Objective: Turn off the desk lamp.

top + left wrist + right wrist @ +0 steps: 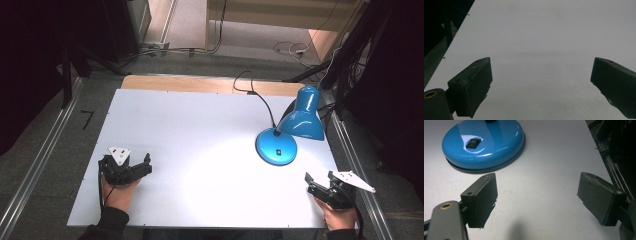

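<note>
I am holding my right gripper (537, 197) low at the near right corner of the table (200, 150), jaws spread wide with nothing between them. The lamp (290, 130) is standing just far and left of those jaws, its round blue base (484, 145) near them, with the black switch (473, 143) on top of the base facing me. The shade (303, 116) is leaning over the base's far right side (its light is pooling on the middle of the table). My left gripper (140, 167) is resting near left, jaws also parted and empty, well apart from the lamp. So I judge the right gripper is the nearer one for the switch. The table's right edge is running close beside it; open room is lying to the left.
</note>
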A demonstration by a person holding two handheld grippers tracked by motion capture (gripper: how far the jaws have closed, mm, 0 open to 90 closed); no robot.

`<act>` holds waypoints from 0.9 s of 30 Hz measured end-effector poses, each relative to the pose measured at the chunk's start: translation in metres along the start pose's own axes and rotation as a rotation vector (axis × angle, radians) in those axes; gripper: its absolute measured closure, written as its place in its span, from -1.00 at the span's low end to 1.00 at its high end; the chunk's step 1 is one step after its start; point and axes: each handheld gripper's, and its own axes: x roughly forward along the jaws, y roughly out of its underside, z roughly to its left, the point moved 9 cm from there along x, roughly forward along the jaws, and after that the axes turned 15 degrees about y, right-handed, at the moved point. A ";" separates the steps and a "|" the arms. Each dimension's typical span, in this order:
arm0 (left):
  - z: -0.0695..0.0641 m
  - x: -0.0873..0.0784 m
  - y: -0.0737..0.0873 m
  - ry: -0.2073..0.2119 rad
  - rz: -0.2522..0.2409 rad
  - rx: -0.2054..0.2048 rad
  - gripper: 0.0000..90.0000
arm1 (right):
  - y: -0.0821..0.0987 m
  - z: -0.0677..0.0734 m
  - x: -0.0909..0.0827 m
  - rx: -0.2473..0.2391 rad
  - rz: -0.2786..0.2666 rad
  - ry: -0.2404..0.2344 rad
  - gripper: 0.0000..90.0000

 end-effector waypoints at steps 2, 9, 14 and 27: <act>0.001 0.000 0.000 -0.001 0.000 -0.002 -0.90 | 0.000 0.001 0.000 0.002 0.004 -0.006 -0.67; 0.001 -0.001 -0.001 -0.005 -0.007 -0.003 -0.90 | -0.002 0.002 -0.002 0.016 0.001 -0.021 -0.67; 0.001 -0.002 -0.002 -0.004 -0.009 -0.004 -0.90 | -0.003 0.004 -0.004 0.021 0.002 -0.026 -0.67; 0.000 -0.001 -0.001 -0.004 -0.004 0.001 -0.90 | -0.006 0.008 -0.006 0.007 -0.012 -0.026 -0.67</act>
